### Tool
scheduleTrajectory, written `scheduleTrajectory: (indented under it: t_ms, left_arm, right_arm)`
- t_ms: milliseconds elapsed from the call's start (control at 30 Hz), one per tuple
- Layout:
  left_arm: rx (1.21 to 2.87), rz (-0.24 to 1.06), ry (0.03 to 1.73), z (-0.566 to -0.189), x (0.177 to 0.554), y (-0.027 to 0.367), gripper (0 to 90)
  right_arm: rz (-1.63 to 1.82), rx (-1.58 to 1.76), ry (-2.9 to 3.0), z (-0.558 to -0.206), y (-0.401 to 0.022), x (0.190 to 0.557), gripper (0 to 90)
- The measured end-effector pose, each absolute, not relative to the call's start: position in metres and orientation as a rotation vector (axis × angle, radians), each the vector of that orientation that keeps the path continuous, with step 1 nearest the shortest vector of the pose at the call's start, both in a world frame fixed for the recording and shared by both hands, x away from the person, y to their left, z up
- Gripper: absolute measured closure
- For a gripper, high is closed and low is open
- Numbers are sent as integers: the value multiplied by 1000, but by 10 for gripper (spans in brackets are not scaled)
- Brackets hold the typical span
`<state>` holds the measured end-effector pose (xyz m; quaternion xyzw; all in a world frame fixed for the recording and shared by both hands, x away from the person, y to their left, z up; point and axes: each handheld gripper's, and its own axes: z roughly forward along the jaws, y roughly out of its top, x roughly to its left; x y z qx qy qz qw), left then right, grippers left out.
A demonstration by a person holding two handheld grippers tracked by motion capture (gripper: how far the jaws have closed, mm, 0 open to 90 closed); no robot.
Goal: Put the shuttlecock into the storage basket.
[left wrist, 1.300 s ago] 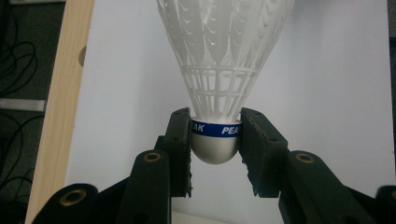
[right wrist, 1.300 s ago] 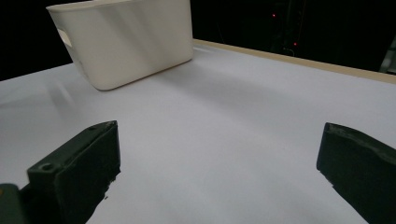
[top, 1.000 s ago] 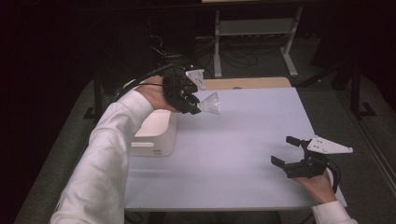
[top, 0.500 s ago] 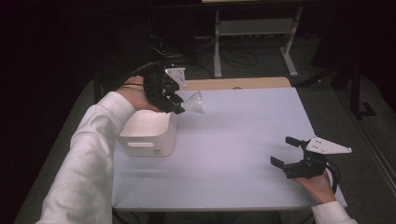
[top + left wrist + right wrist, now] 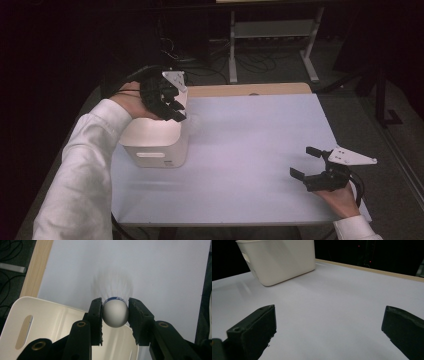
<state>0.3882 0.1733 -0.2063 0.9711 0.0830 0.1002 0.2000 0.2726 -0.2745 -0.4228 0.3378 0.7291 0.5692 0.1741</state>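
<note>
We had the left tool [image 5: 115, 315] pinching a shuttlecock [image 5: 115, 315] by its rounded cork end, pads [image 5: 96, 320] pressed on both sides, blue band just past the grip. Feathers were blurred in the left gripper view, pointing away over the tabletop [image 5: 150, 270]. In the high view the left tool [image 5: 177, 107] hung at the far right corner of the white bin [image 5: 155, 145], w/ the shuttlecock [image 5: 192, 121] showing only as a pale smear just beside the rim.

From the left gripper view, the cork sat roughly above the bin's near wall [image 5: 62, 315], not yet well inside the opening. The right tool [image 5: 306, 162] rested low on the tabletop near the front right edge, well apart from the bin, jaws spread wide w/ nothing between them; the same spread showed in its own view [image 5: 328, 325], w/ the bin [image 5: 282, 260] farther off.

Our read: the step was carrying the shuttlecock over the bin to drop it in. To do it well, we'd bring the tool further over the middle of the opening before letting go, since feathers catch air and a release near the rim could send it sideways onto the tabletop. Tipping cork-down and lowering a bit inside the walls would help it fall straight. Opening the pads cleanly, no flick. Right hand could stay put; the bin looked stable enough w/o bracing, though we couldn't tell how light it was.
</note>
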Motion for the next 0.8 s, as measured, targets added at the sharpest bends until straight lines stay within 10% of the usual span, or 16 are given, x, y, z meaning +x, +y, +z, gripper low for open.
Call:
scheduleTrajectory:
  t_ms: [800]
  left_arm:
    - [2754, 297, 349, -204, 381, 217, 648]
  right_arm:
    - [1604, 963, 2071, -423, -274, 272, 0]
